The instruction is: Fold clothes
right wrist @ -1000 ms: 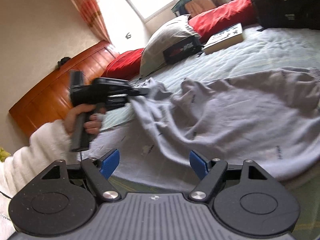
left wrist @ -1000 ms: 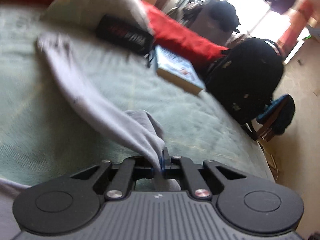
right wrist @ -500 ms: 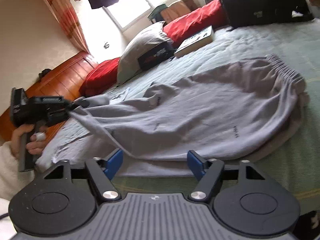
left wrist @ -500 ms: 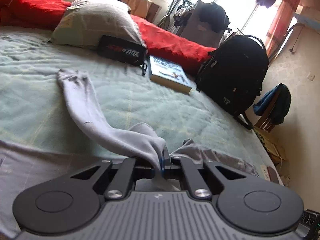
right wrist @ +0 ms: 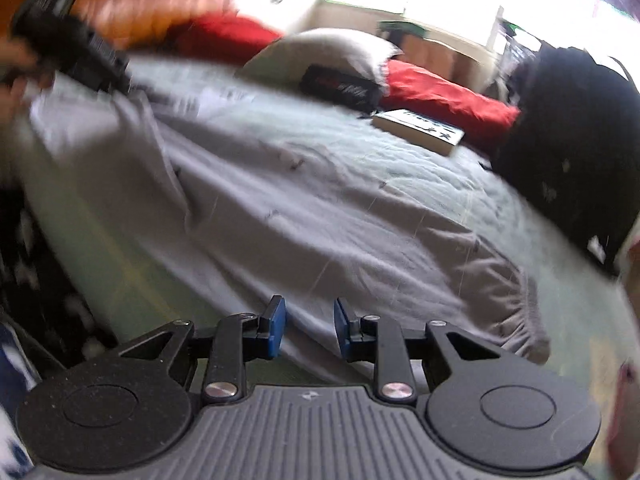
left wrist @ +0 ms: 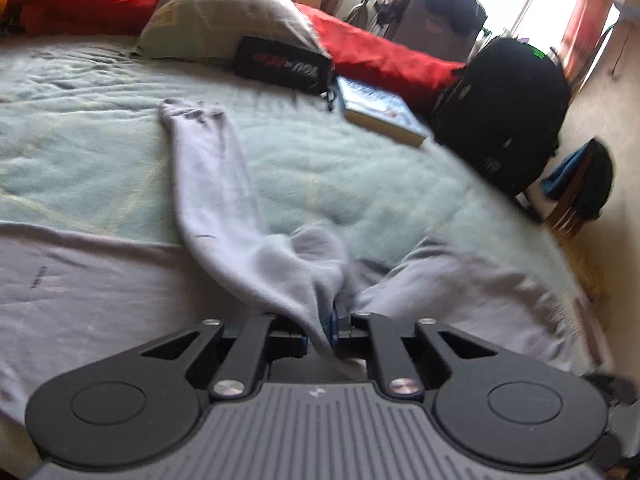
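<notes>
While a bunched fold of the grey sweatshirt (left wrist: 256, 264) is pinched between its 2 fingers, the left gripper (left wrist: 334, 320) is seen closed tight, with cloth filling the whole gap. From that pinch 1 sleeve (left wrist: 208, 160) is stretched away across the pale green bedspread (left wrist: 100, 152), its cuff lying flat well short of the pillows. The rest of the garment is spread over the near part of the bed, on both sides of the gripper.

In the right wrist view the right gripper (right wrist: 306, 326) is held partly open, a clear gap being left between its blue pads (right wrist: 276, 326), and nothing is gripped. The sweatshirt's lower edge lies just beyond the fingertips; whether the pads touch the cloth cannot be told. The picture is blurred. At upper left the left gripper is glimpsed in the person's hand (right wrist: 20, 68), with grey fabric hanging from it.

Near the head of the bed a grey pillow (left wrist: 224, 16), red pillows (left wrist: 80, 0), a black pouch (left wrist: 284, 64) and a book (left wrist: 380, 112) are seen, with a black backpack (left wrist: 508, 108) just beside the book.
</notes>
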Tool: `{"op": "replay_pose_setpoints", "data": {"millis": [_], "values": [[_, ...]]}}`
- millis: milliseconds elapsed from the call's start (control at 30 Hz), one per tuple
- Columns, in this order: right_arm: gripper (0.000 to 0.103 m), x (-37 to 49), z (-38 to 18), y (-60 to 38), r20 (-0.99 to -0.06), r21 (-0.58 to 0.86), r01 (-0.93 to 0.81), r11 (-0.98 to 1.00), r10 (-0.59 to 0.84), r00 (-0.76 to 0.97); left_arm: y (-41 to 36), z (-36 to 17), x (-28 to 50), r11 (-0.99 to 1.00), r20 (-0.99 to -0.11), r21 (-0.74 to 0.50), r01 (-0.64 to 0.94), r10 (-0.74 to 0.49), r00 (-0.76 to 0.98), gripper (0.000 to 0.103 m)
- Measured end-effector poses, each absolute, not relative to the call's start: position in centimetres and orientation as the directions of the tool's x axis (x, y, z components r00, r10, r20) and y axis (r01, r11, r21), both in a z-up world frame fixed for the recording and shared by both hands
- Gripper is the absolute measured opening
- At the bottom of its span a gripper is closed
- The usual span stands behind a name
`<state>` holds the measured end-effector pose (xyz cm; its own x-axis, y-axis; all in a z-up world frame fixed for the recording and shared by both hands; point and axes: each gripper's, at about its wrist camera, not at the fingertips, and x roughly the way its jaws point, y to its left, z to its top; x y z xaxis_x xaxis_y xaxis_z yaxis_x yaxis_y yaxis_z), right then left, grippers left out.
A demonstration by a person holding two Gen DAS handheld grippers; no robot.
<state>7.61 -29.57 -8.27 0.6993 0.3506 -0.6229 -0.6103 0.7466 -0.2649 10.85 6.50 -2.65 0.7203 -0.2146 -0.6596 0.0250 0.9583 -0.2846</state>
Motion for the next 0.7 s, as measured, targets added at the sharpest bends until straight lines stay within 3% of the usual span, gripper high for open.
{"op": "replay_pose_setpoints", "data": {"millis": [133, 400, 533, 700], "values": [[0.031, 7.3, -8.6, -29.3, -0.636, -0.347, -0.635, 0.690, 0.325, 0.700, 5.7, -2.4, 9.6, 0.985, -0.688, -0.146, 0.093, -0.169, 0.706, 0.031], [0.031, 6.8, -9.6, -27.3, -0.631, -0.532, -0.661, 0.528, 0.274, 0.726, 3.6, -1.9, 7.2, 0.957, -0.717, 0.141, 0.254, -0.078, 0.693, 0.044], [0.031, 6.8, -9.9, -26.6, -0.630, -0.578, -0.670, 0.467, 0.267, 0.729, -2.1, -2.7, 6.4, 0.809, -0.693, 0.335, 0.483, -0.136, 0.708, 0.051], [0.028, 7.4, -9.8, -26.8, -0.644, -0.562, -0.691, 0.455, 0.284, 0.710, -8.0, -5.9, 6.7, 0.567, -0.697, 0.503, 0.653, -0.181, 0.694, 0.051]]}}
